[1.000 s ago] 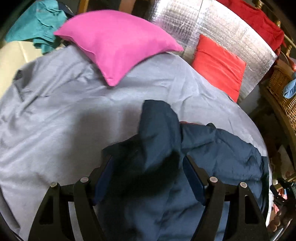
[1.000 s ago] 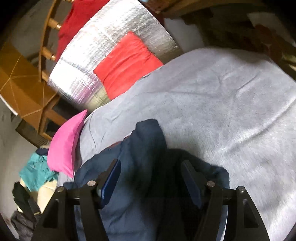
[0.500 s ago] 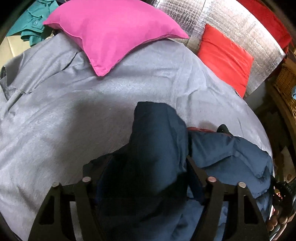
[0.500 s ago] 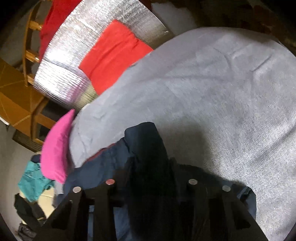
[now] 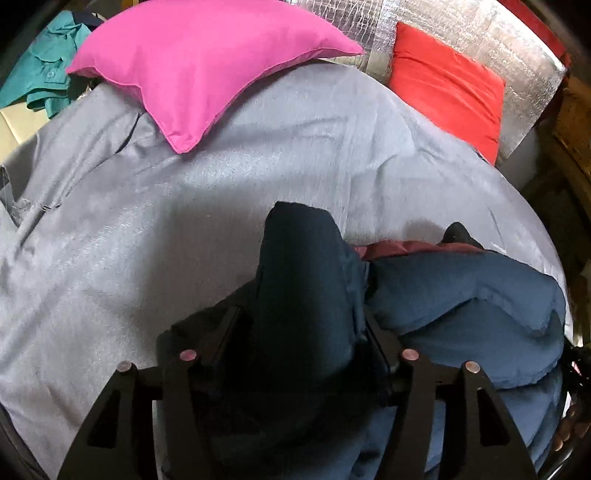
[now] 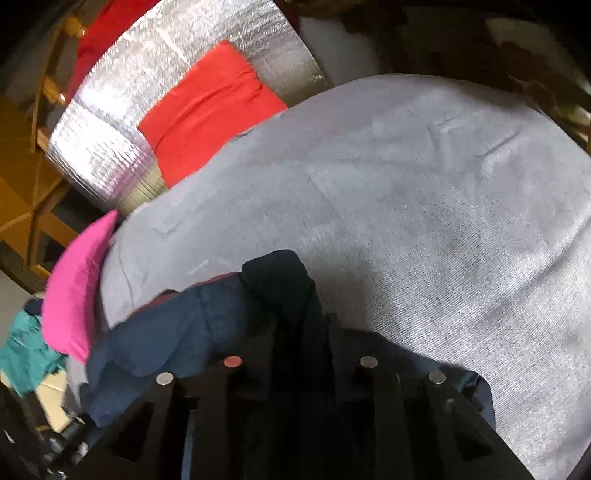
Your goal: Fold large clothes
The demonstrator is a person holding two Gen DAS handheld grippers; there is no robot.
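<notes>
Grey-sheeted bed [image 5: 229,206] under navy jacket [image 5: 461,295], pink pillow [image 5: 199,62].

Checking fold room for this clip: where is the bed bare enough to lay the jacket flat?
Bare sheet lies between the pink pillow and the jacket, and wide open to its right in the right wrist view. Crowded: the head end with the red pillow, and where both tongs pinch the jacket.

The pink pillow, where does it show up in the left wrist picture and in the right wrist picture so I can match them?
Left wrist view: the pink pillow fills the upper left, lying on the far part of the grey bedspread.
Right wrist view: the pink pillow is a narrow strip at the left edge, seen edge-on.
Shared landmark: the red cushion against the silver foil panel.
</notes>
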